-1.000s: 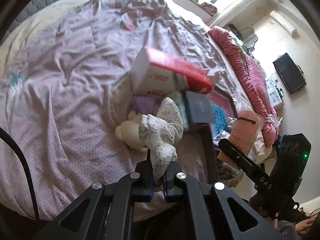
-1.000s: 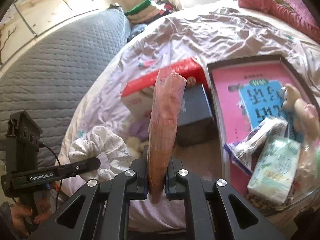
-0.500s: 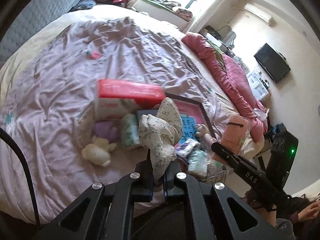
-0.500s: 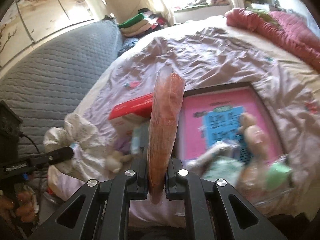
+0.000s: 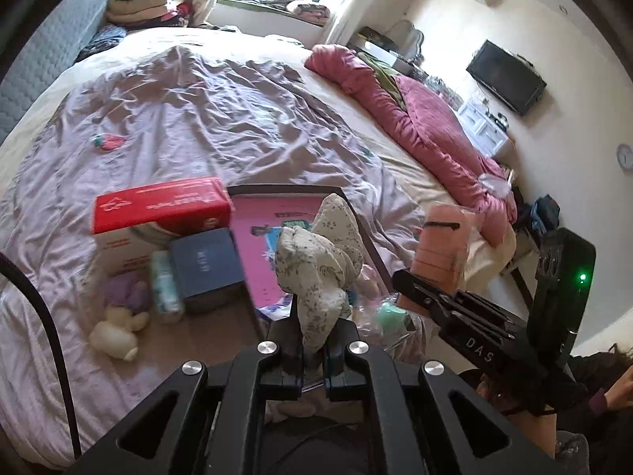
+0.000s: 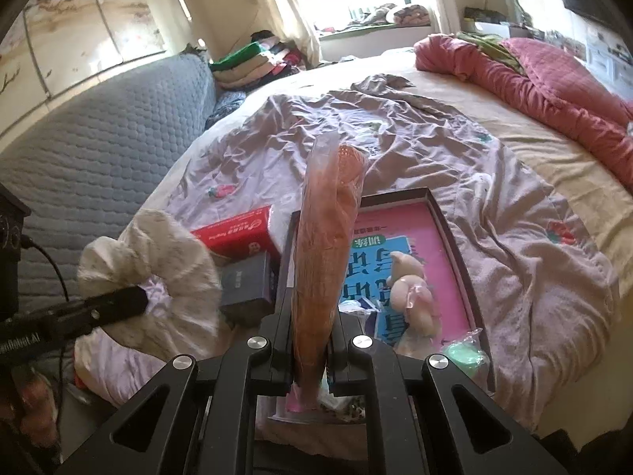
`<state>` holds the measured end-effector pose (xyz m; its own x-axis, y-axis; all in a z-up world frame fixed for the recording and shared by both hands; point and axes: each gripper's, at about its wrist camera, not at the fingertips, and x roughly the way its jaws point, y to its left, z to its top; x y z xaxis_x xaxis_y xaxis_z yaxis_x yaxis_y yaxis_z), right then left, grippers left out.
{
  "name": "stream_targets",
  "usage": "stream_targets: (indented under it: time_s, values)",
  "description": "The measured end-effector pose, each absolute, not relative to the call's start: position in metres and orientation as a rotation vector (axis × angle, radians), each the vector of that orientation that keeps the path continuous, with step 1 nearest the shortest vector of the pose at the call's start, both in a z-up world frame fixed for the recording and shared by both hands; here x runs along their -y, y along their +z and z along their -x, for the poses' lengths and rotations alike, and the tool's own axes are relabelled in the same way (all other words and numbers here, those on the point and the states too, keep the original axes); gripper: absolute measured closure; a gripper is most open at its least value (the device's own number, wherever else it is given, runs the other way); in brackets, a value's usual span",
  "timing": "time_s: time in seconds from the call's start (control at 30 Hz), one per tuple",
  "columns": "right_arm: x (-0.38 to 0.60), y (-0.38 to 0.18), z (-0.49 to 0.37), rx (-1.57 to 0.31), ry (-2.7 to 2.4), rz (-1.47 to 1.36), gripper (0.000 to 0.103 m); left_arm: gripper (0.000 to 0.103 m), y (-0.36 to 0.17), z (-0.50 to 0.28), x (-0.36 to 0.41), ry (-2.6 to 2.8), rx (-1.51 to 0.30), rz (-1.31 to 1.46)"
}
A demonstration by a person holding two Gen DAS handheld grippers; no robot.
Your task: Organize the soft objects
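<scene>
Left gripper clamps shut on a floral scrunchie; right gripper pinches a bagged orange cloth, both above the bed's near edge. The cloth hides part of the tray; its contents blur.

- On the bed, a box lies left of a tray.
- A smaller box sits before it.
- A plush toy lies nearest, left.

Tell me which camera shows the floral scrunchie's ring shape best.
The right wrist view: there the floral scrunchie shows side-on, its loop and centre hole plain, pinched by the left tongs. The left wrist view shows it edge-on, a bunched lump rising from the shut tongs.
</scene>
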<state>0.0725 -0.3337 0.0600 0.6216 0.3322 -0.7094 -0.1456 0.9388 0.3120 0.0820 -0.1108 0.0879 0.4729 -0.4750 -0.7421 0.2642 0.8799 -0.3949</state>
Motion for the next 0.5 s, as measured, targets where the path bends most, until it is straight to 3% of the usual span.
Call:
stream_targets:
  time_s: [0.5]
  values:
    - [0.364, 0.034, -0.084, -0.887, 0.245, -0.287, 0.091, 0.097, 0.044, -0.099, 0.178, -0.478, -1.05, 0.053]
